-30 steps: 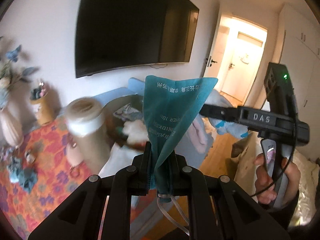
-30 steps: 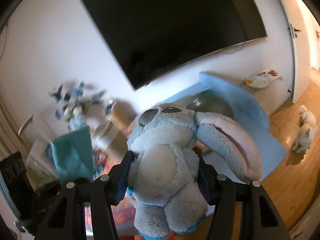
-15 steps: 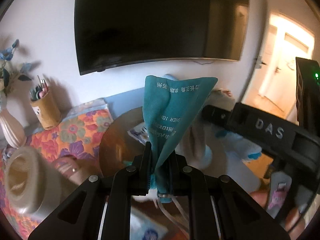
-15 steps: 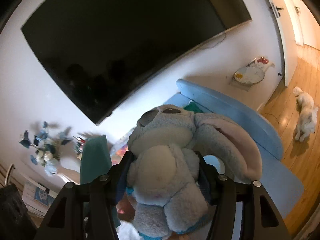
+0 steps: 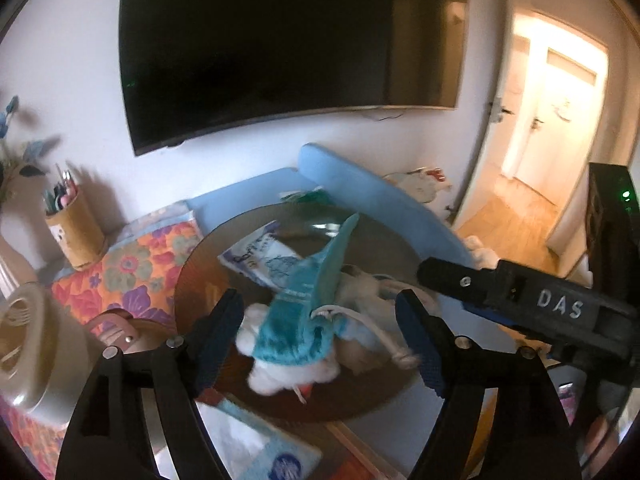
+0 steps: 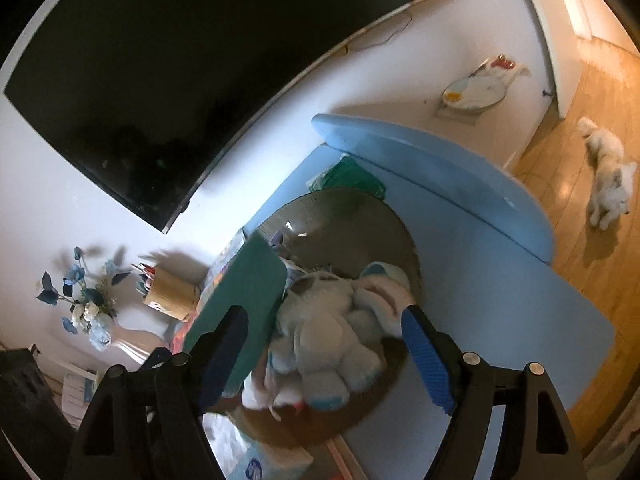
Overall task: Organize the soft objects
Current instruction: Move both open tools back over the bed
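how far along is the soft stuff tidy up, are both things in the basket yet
Done: the grey plush toy and teal pouch lie in the round brown basket with other soft items. In hand: nothing. The left gripper and right gripper have just been opening, pads clear of both. Left: a white plush lies on the floor, possibly next.

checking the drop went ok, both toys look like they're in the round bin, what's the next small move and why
Probably lift both grippers straight back out. The left gripper and right gripper have just been opening, and nothing is pinched now: the teal pouch and the grey plush toy lie loose in the round bin. Backing out avoids snagging either.
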`<state>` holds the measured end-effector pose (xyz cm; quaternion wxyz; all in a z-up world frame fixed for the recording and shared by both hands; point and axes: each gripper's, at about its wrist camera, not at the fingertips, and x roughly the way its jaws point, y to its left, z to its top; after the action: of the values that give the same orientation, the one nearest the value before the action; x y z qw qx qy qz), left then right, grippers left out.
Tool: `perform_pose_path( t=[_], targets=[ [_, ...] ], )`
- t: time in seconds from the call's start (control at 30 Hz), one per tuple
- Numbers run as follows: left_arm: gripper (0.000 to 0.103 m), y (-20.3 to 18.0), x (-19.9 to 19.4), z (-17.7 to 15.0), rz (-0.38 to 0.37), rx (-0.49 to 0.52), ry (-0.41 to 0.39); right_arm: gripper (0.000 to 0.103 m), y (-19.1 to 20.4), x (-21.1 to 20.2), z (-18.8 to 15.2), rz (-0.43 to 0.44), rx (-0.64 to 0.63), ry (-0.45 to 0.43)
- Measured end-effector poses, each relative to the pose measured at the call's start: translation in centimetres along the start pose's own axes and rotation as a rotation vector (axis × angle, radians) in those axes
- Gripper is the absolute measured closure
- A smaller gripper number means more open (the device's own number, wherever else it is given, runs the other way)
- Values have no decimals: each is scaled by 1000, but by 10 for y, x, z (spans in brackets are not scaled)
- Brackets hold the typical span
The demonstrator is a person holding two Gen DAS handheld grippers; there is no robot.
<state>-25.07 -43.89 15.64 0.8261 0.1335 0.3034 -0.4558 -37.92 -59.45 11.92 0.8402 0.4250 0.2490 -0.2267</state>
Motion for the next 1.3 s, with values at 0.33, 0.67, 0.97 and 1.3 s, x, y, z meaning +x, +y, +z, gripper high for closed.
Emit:
perform_pose_path(
  t=[0.33,0.67,0.97,1.3],
  targets=[
    [26,9,-126,-37,-103,64,-145,13,41,-85,-65,66,-84,-110],
    [26,133,-213,-77,25,-105,-193,7,140,-97,-145,226,-370,28],
    [26,297,-252,-146,325,-372,-146,7,259,-35,-232,349,-660,202],
    [27,400,-167,-235,501,-488,24,7,302,115,-301,182,-817,245]
  ],
)
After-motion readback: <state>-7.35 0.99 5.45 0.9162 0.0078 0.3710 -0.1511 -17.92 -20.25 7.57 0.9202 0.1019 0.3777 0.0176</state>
